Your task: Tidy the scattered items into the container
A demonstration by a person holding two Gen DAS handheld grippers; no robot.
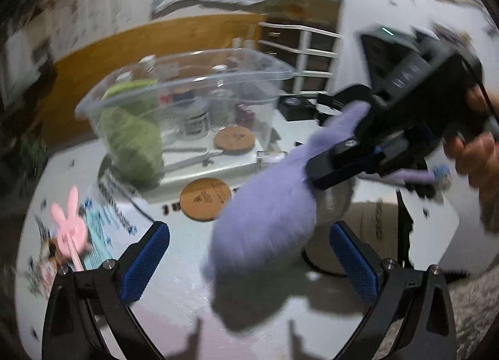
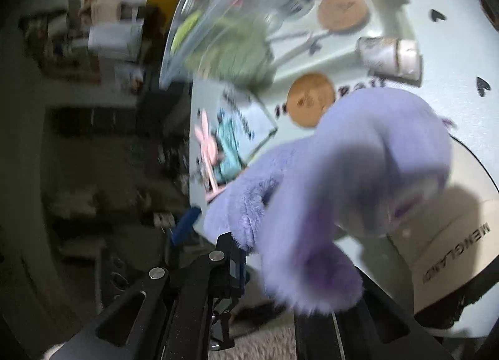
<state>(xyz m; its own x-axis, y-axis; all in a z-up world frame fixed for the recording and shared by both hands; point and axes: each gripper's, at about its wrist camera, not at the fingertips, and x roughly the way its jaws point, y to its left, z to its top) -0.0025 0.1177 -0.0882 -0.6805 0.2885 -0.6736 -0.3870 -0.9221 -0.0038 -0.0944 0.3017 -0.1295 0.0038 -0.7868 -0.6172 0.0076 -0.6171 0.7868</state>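
Left gripper (image 1: 249, 263) jaws spread and empty, blue ribbed pads, cork coaster (image 1: 205, 198) flat ahead, clear plastic container (image 1: 174, 79) beyond, fuzzy lilac plush toy (image 1: 268, 213) aloft between, pinched by right gripper (image 1: 330, 169), soft pile, rounded body.

The purple plush toy (image 1: 268, 216) hangs above the desk (image 1: 174, 297) between the two grippers, blocking the middle of the way toward the clear plastic container (image 1: 187, 79). Left of it the desk is open only in a narrow lane — a cork coaster (image 1: 205, 199) lies just before the container's front wall, and the pink bunny stick (image 1: 70, 226) and a printed packet (image 1: 109, 204) crowd the left edge. The container's mouth is open at top, though a green plush (image 1: 132, 141) fills its left end — right of the toy, the right gripper (image 1: 330, 169) and a round beige lid (image 1: 368, 235) take the room.
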